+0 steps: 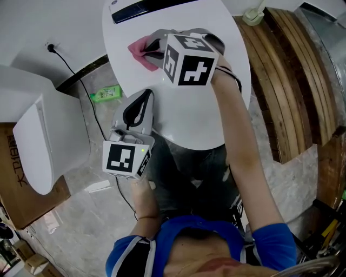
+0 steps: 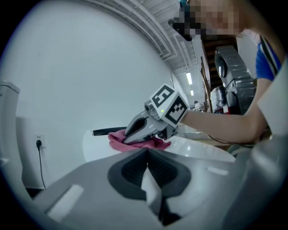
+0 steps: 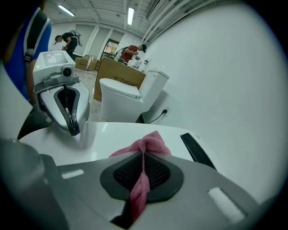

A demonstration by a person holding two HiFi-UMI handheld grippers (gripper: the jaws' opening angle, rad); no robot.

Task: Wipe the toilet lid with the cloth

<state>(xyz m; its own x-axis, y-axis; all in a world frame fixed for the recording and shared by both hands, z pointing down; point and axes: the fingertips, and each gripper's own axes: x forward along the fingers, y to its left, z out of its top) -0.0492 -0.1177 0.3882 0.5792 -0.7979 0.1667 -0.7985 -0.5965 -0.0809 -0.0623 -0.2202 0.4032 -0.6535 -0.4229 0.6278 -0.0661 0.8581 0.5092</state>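
The white toilet lid [image 1: 189, 119] fills the upper middle of the head view. A pink cloth [image 1: 141, 53] lies bunched on its far left part. My right gripper [image 1: 154, 53] is shut on the cloth and presses it onto the lid; in the right gripper view the cloth [image 3: 146, 143] runs pinched between the jaws of that gripper [image 3: 143, 155]. My left gripper [image 1: 141, 100] hovers at the lid's near left edge, shut with nothing in it. In the left gripper view its jaws [image 2: 147, 150] point at the cloth [image 2: 135, 143] and the lid [image 2: 198, 150].
A black bar [image 1: 146, 6] crosses the lid's far end. A second white toilet [image 1: 48, 140] stands left, with a cardboard box [image 1: 16, 184] beside it. A green bottle [image 1: 106, 94] and a black cable [image 1: 75, 76] lie on the floor. Wooden planks [image 1: 292, 81] lie right.
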